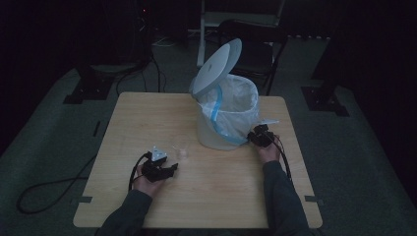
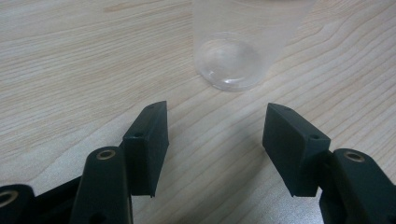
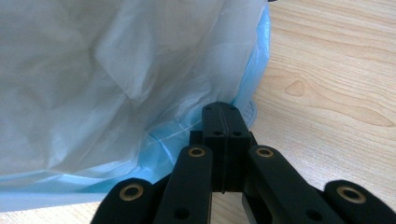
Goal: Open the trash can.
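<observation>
A clear plastic cup (image 1: 183, 151) (image 2: 231, 60) stands upright on the wooden table (image 1: 147, 123). My left gripper (image 1: 173, 167) (image 2: 215, 121) rests just short of the cup, open, with bare wood between its jaws. A white bin (image 1: 211, 135) stands at the table's far middle with its lid (image 1: 216, 66) tipped up. A white bag (image 1: 236, 103) (image 3: 116, 70) with a blue hem lines it. My right gripper (image 1: 254, 133) (image 3: 224, 109) is shut, and its tips lie against the blue hem low on the bin's right side. Whether any film is pinched I cannot tell.
A dark folding chair (image 1: 251, 44) stands behind the table, beyond the bin. A black cable (image 1: 49, 191) loops on the floor at the left. A flap of the bag (image 1: 269, 122) juts out to the right above my right gripper.
</observation>
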